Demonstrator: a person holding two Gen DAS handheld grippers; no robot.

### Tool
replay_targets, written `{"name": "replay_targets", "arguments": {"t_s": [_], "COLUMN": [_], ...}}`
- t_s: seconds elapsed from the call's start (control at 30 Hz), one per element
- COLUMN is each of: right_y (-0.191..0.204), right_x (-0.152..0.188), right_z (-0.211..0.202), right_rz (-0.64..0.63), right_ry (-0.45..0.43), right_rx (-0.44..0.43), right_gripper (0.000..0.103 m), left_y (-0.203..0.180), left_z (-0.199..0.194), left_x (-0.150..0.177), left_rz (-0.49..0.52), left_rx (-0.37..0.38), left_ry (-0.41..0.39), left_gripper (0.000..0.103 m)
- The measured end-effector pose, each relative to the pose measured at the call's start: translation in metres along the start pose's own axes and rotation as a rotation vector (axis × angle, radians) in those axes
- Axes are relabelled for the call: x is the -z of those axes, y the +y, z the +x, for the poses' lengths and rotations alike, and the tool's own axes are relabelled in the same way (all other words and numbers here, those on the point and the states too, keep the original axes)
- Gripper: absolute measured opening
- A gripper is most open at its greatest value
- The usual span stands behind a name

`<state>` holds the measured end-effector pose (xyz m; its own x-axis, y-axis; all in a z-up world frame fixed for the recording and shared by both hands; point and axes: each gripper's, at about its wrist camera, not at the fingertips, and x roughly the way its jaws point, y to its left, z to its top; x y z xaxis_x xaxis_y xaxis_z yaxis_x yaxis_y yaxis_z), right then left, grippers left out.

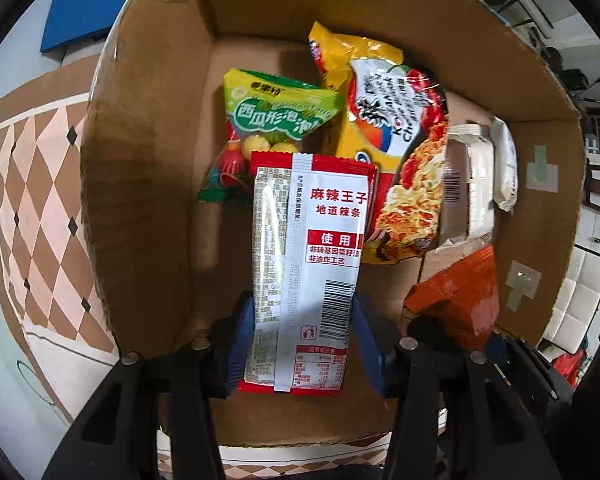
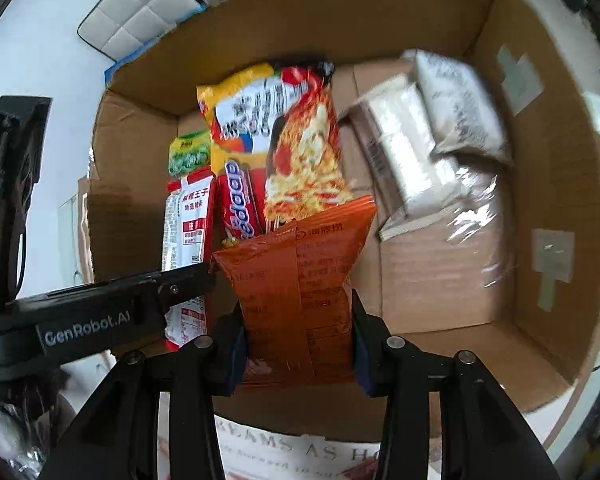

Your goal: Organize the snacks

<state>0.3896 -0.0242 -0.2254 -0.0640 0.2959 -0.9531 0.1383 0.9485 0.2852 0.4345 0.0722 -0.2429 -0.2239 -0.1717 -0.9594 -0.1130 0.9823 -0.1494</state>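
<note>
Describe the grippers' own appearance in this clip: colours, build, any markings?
Both are black, with angular struts joined by silver round pins and blue pads on the fingers. The left gripper, seen from the right wrist view, carries white "GenRobot.AI" lettering. No sleeves or hands show.

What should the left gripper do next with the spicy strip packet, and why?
Probably lower it and open the jaws: the left gripper holds the red-and-white spicy strip packet over the cardboard box, with bare floor below beside the watermelon gum bag.
</note>
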Motion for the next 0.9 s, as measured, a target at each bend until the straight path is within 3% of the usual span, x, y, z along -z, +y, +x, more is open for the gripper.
{"name": "replay_targets", "arguments": {"t_s": [0.03, 0.07, 0.17, 0.27, 0.53, 0.73, 0.9], "right_y": [0.0, 0.0, 0.0, -0.003, -0.019, -0.023, -0.027], "right_x": [-0.001, -0.003, -0.005, -0.007, 0.001, 0.01, 0.027], "right_z": [0.004, 0.007, 0.01, 0.012, -0.001, -0.026, -0.058], "right_rz": [-0.006, -0.016, -0.039, -0.043, -0.047, -0.069, -0.101], "right_ry": [0.018, 0.022, 0.022, 0.029, 0.012, -0.061, -0.153], "right_rx": [0.018, 0.03, 0.083, 0.112, 0.167, 0.177, 0.211], "right_gripper": [0.076, 0.09, 0.09, 0.09, 0.093, 0.095, 0.095], "left_y": [0.0, 0.0, -0.002, -0.004, -0.013, -0.02, -0.028], "left_z": [0.002, 0.003, 0.003, 0.001, -0.004, -0.022, -0.046], "left_x": [0.0, -0.001, 0.001, 0.003, 0.008, 0.027, 0.058], "left_rz": [-0.002, -0.002, 0.012, 0.016, 0.018, 0.025, 0.06], "left_rx": [-0.003, -0.005, -0.024, -0.028, -0.046, -0.073, -0.12], "left_ry": [0.009, 0.018, 0.008, -0.011, -0.038, -0.14, -0.279], "left_gripper": [0.049, 0.055, 0.072, 0.08, 0.081, 0.081, 0.081]}}
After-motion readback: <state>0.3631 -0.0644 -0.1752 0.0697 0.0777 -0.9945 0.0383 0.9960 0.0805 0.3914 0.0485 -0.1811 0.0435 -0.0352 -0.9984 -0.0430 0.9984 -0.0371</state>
